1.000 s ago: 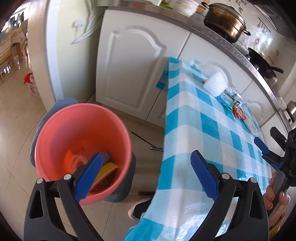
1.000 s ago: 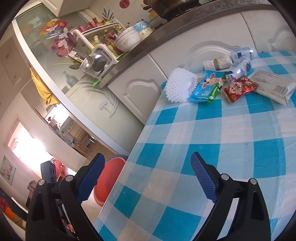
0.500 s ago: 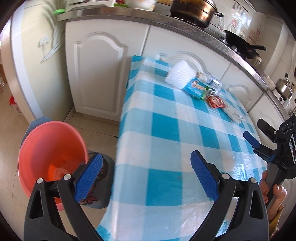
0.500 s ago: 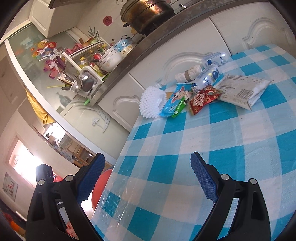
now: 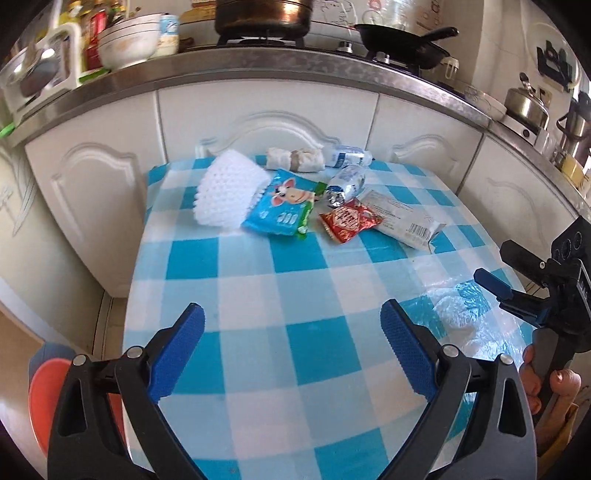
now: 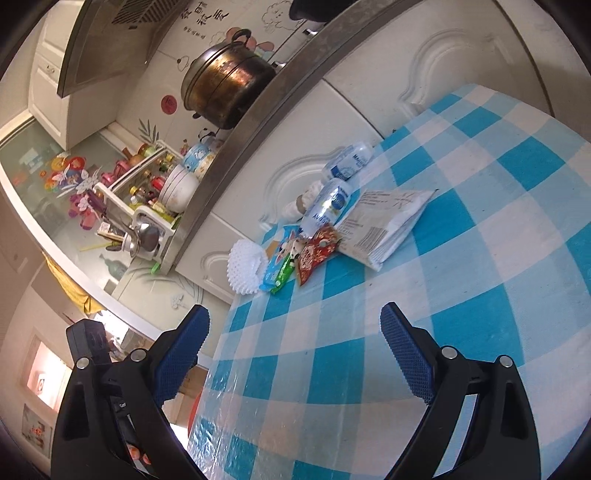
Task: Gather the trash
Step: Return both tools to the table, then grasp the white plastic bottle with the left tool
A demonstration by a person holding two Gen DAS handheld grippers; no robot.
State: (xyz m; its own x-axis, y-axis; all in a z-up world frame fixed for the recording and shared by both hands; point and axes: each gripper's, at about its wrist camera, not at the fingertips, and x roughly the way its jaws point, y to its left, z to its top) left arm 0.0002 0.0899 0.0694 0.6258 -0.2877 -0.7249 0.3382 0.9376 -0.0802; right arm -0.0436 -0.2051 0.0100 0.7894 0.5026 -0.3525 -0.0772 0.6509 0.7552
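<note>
Trash lies in a cluster at the far end of the blue-checked table (image 5: 280, 302): a white foam net (image 5: 227, 194), a blue snack packet (image 5: 284, 206), a red packet (image 5: 349, 219), a white wrapper (image 5: 404, 219), two crushed plastic bottles (image 5: 343, 182) and a paper roll (image 5: 293, 158). My left gripper (image 5: 291, 350) hangs open and empty over the near table edge. My right gripper (image 6: 295, 350) is open and empty too, over the table's right side; the left wrist view shows it at the right edge, right gripper (image 5: 517, 295), held by a hand. The same foam net (image 6: 245, 269) and packets appear far ahead of it.
An orange-red bucket (image 5: 48, 402) stands on the floor at the table's near left corner. White cabinets (image 5: 266, 122) and a steel counter with a pot (image 5: 264, 14), a pan (image 5: 400, 44) and bowls back the table. A dish rack (image 6: 147, 218) sits further along the counter.
My left gripper has swung right and up from over the bucket to face the table and the trash cluster. The right gripper's view has tilted and moved along the table; both stay open.
</note>
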